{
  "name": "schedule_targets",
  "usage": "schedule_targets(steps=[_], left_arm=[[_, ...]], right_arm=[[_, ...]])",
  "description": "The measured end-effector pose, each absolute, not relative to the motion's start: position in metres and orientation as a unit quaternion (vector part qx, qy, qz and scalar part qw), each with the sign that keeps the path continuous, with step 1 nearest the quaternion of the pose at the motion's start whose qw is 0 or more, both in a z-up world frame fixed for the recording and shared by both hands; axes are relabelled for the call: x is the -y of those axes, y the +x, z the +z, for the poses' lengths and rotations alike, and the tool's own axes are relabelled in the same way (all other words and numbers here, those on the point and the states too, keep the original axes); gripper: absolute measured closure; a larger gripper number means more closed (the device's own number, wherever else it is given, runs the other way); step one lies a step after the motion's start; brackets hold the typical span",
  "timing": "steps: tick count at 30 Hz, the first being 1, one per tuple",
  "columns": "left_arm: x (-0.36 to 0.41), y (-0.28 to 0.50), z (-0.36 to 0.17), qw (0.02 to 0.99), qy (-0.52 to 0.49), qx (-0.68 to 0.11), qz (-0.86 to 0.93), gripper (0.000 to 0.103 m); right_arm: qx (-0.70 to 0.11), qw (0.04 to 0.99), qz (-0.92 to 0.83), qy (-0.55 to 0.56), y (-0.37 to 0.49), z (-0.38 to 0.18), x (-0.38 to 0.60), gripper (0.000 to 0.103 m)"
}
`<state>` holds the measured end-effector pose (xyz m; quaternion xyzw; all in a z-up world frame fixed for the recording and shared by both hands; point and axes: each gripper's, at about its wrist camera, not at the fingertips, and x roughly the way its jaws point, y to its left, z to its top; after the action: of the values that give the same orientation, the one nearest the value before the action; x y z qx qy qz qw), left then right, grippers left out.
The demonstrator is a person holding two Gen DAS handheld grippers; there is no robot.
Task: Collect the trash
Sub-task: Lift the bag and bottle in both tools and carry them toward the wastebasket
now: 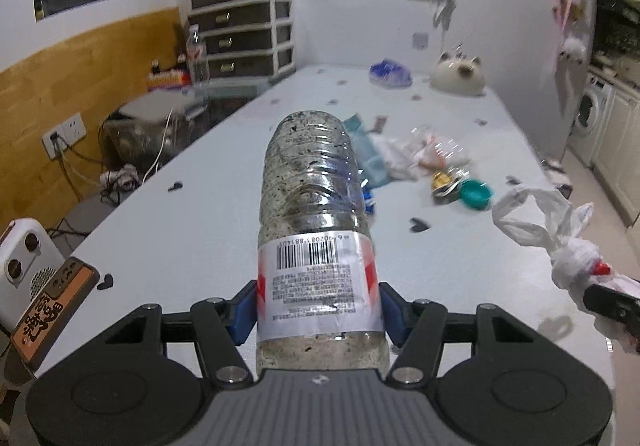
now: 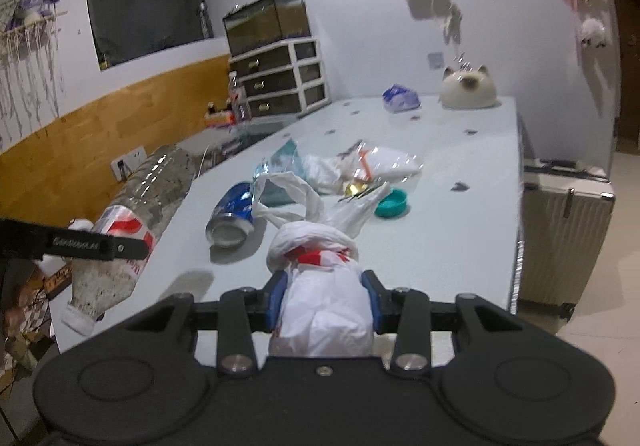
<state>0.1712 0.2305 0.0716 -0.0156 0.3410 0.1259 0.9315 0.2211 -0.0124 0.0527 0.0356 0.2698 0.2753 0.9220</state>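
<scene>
My left gripper (image 1: pixel 318 308) is shut on a clear, dirty plastic bottle (image 1: pixel 312 214) with a white and red label, held above the pale table (image 1: pixel 180 238). The same bottle (image 2: pixel 132 222) shows at the left of the right wrist view, cap end down. My right gripper (image 2: pixel 324 302) is shut on a knotted white plastic bag (image 2: pixel 324 286) with red print; that bag (image 1: pixel 560 246) hangs at the right of the left wrist view. On the table lie a crushed blue can (image 2: pixel 232 216), crumpled clear wrappers (image 2: pixel 360 166), a teal lid (image 2: pixel 392 202) and a gold piece (image 1: pixel 442 182).
A cat-shaped ornament (image 2: pixel 470 88) and a blue-white pouch (image 2: pixel 400 98) sit at the table's far end. A drawer unit (image 1: pixel 244 42) with a glass tank stands beyond the left edge. A ribbed suitcase (image 2: pixel 564 230) stands right of the table. A white heater (image 1: pixel 24 266) is at the near left.
</scene>
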Motion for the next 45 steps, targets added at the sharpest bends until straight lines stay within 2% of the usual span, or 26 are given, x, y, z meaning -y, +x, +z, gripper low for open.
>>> schedule_targets(steps=[7,20,36,45], left_arm=[[-0.189,0.144,0.078,0.949,-0.002,-0.296,0.108,0.041],[-0.083,0.133,0.075,0.965,-0.001,-0.261,0.025,0.041],[0.070,0.148,0.051,0.957,0.019,-0.270,-0.106,0.041],[0.141,0.171,0.008,0.941,0.006,-0.301,-0.155,0.041]], right_arm=[[-0.242,0.939,0.242,0.032,0.198,0.065,0.044,0.062],[-0.223,0.959,0.172,0.040,0.167,0.074,0.135,0.062],[-0.226,0.970,0.054,0.065,0.140,0.053,0.272,0.062],[-0.251,0.964,-0.002,0.085,0.133,0.016,0.331,0.062]])
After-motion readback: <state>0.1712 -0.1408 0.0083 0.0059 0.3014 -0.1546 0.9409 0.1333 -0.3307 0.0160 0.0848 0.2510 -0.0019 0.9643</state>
